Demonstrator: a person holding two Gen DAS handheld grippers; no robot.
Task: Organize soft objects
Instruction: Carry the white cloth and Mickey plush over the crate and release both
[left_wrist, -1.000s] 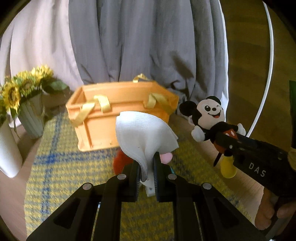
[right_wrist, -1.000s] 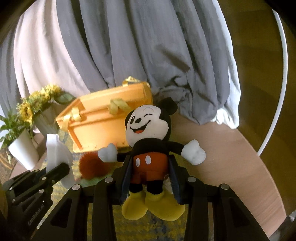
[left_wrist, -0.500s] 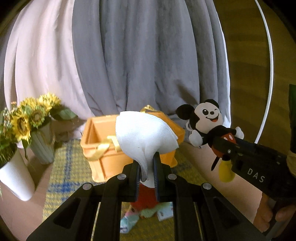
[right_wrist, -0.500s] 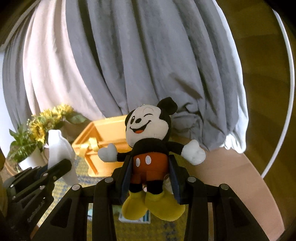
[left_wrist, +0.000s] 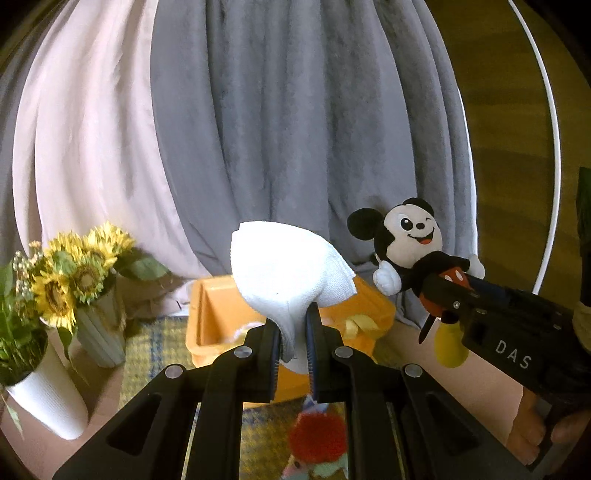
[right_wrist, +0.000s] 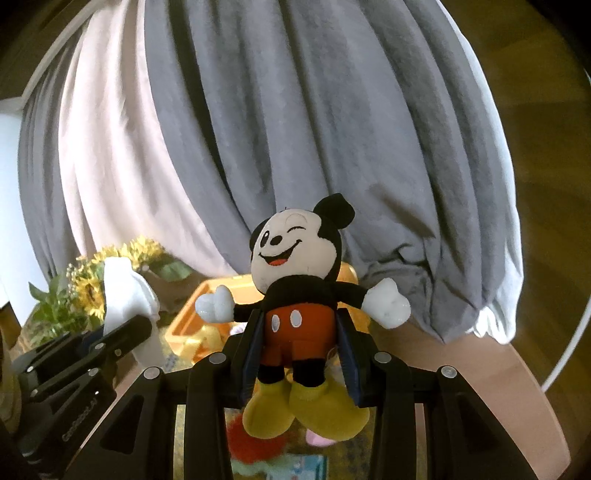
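My left gripper (left_wrist: 291, 343) is shut on a folded white cloth (left_wrist: 284, 273), held up in the air in front of an open orange box (left_wrist: 218, 317). My right gripper (right_wrist: 301, 350) is shut on a Mickey Mouse plush (right_wrist: 299, 266) around its red shorts. The plush also shows in the left wrist view (left_wrist: 410, 243), to the right of the cloth, and the cloth shows in the right wrist view (right_wrist: 122, 291) at the left. The orange box (right_wrist: 192, 314) lies behind and below both. A red fluffy toy (left_wrist: 317, 439) lies on the mat below.
Sunflowers in a grey vase (left_wrist: 81, 273) and a white pot of greenery (left_wrist: 44, 402) stand at the left. A yellow-blue checked mat (left_wrist: 155, 354) covers the wooden table (right_wrist: 476, 373). Grey and pale curtains (left_wrist: 295, 129) hang behind. More small soft items (right_wrist: 295, 465) lie on the mat.
Both grippers have risen with their loads; the orange box and mat have dropped lower in both views, and the box's inside now shows.
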